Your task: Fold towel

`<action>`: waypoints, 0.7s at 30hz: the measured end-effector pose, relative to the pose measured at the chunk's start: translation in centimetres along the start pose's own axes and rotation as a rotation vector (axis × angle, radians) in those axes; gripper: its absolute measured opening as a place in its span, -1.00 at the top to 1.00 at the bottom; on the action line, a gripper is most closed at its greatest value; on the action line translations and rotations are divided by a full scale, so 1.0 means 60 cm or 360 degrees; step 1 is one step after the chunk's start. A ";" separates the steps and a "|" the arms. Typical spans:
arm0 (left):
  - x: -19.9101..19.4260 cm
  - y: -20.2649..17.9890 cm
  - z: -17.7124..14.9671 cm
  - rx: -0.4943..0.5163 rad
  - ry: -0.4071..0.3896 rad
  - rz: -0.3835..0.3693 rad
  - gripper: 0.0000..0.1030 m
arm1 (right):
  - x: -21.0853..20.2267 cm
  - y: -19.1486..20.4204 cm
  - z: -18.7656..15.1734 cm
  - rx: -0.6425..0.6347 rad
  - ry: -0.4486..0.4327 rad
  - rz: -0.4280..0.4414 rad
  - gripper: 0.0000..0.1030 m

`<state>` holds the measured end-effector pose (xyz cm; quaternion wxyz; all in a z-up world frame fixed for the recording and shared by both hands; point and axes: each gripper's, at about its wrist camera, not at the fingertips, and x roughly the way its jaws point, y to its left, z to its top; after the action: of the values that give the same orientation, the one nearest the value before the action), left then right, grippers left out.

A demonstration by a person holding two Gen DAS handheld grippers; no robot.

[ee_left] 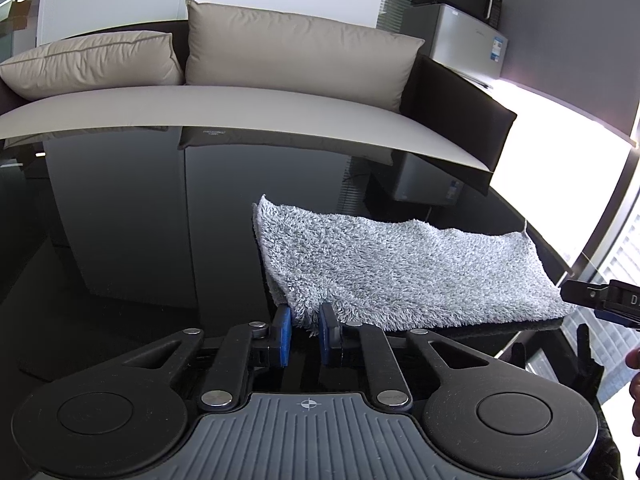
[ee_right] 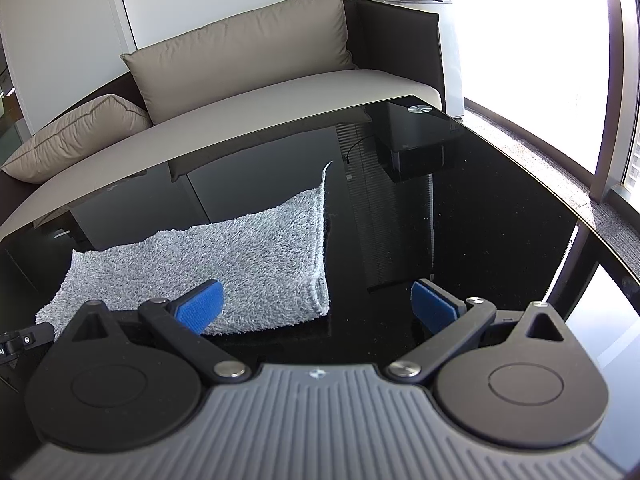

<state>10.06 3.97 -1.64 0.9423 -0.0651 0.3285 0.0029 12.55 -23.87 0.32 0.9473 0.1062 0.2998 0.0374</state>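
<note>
While lying flat on a glossy black table (ee_right: 480, 208), a grey folded towel (ee_left: 400, 264) stretches lengthwise from side to side before the person. The left gripper (ee_left: 306, 330) pinches its near left corner between blue pads. The right gripper (ee_right: 316, 304) hangs wide apart over the near right corner, gripping nothing. Behind stands a sofa (ee_left: 240, 108) with beige cushions (ee_left: 296, 48), beside a bright window (ee_right: 532, 40).

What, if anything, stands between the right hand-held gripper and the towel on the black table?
Nothing visible. The right hand-held gripper is open at the towel's near right corner, with only bare table around it.
</note>
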 end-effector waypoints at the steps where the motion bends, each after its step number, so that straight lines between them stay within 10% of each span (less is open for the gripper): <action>1: 0.000 -0.001 0.000 0.0002 -0.0002 0.0001 0.80 | 0.000 0.000 0.000 -0.0001 0.0000 0.0001 -0.99; 21: -0.008 -0.042 0.012 0.0141 -0.0106 -0.0033 0.85 | 0.012 -0.018 0.005 0.0012 0.0070 -0.0111 -0.99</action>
<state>10.25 1.59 -0.52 0.9546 -0.0265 0.2960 -0.0193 13.29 -24.86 -0.10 0.9408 0.0983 0.3244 0.0054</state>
